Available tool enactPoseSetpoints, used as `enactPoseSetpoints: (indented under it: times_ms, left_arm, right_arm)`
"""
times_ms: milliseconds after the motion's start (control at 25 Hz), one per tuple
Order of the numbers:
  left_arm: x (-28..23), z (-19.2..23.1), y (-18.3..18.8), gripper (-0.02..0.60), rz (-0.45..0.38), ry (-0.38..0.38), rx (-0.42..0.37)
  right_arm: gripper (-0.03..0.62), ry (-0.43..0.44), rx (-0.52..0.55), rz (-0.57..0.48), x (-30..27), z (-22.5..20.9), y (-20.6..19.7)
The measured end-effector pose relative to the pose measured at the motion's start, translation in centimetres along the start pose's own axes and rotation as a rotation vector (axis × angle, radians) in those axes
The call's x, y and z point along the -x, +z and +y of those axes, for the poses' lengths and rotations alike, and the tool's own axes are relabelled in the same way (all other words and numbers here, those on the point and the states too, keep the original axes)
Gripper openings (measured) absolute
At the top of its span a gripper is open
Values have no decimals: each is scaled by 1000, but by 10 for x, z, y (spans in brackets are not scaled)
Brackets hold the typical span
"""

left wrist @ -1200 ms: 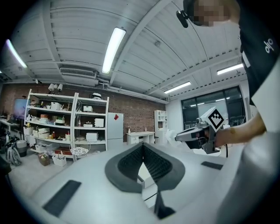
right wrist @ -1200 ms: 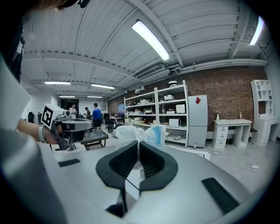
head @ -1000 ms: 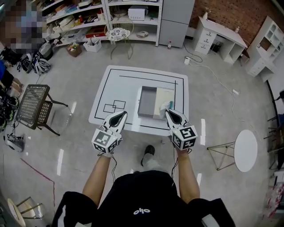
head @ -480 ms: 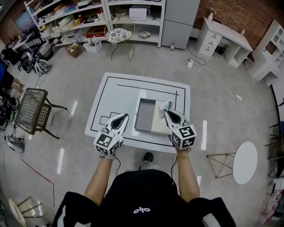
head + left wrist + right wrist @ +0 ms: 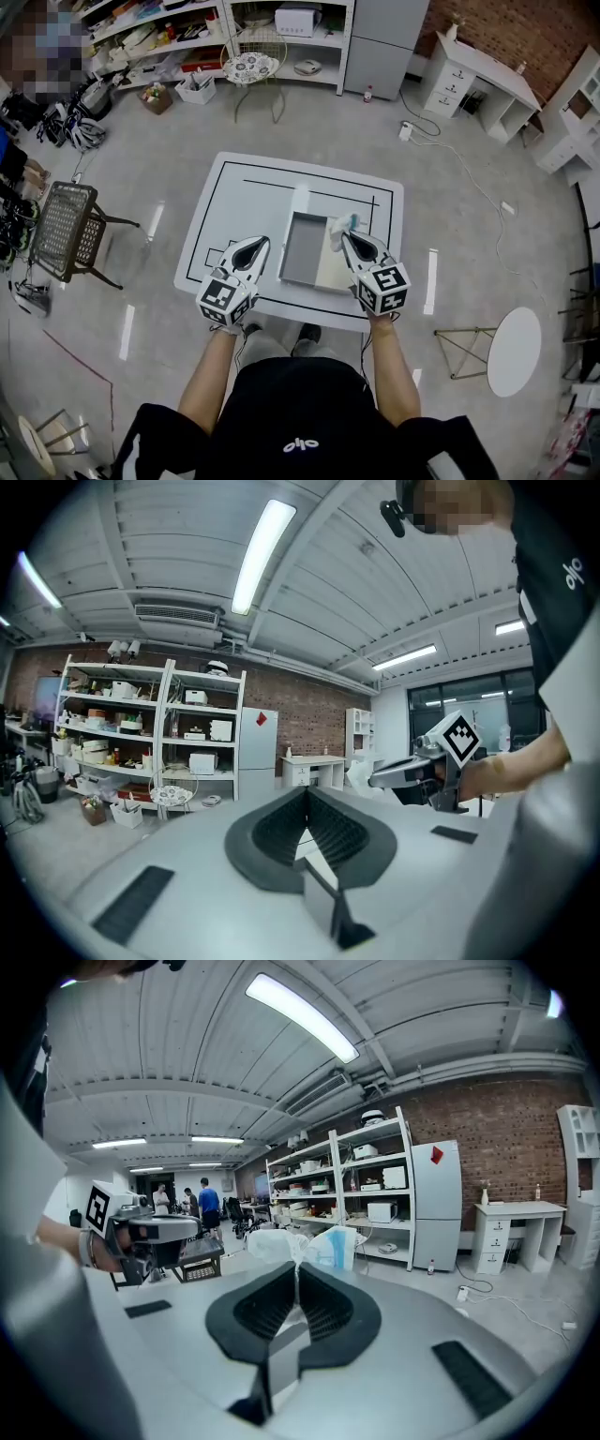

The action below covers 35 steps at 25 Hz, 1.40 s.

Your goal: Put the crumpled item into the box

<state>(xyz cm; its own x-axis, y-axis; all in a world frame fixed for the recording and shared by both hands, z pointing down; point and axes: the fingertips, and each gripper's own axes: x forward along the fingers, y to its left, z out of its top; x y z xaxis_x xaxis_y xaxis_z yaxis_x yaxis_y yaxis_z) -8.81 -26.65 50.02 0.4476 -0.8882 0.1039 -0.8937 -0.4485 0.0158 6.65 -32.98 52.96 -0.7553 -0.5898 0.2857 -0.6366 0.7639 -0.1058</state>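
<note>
The room is evenly bright under long ceiling tube lights (image 5: 262, 555). In the head view they throw white streaks of glare on the glossy floor (image 5: 141, 281) and the white table (image 5: 244, 211), and shadows are faint. Both gripper views bend strongly toward dark, rounded corners. The body of the left gripper (image 5: 304, 794), close to the lens, looks soft.

The box (image 5: 302, 251) lies on the desk (image 5: 234, 202), right of its middle and near its front edge. The left claw (image 5: 251, 246) is just left of the box. The right claw (image 5: 346, 238) is at the box's right side, pinching the crumpled item (image 5: 344, 224) above the far right corner. A chair (image 5: 66, 225) stands left of the desk, and shelves (image 5: 216, 37) stand behind it.
</note>
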Motion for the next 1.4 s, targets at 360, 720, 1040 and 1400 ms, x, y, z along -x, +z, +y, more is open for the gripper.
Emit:
enactPoseSetpoints:
  times_ms: [360,720,1040,1400]
  left_arm:
    - [-8,29,-5,6,-1,-23,15]
    - [-16,65,-1,6,-3,-92,13]
    - [-30,90,-23,7,41,-147,40]
    - [-46,94,-64,6,112,-206,55]
  right_arm:
    - [21,-26,-3,26,-25,-1,-2]
    - [21,-75,-29,44,-59,10,0]
    - [21,-101,-58,121,-97,13,-26]
    - [21,-99,-112,303,-143,13,-99]
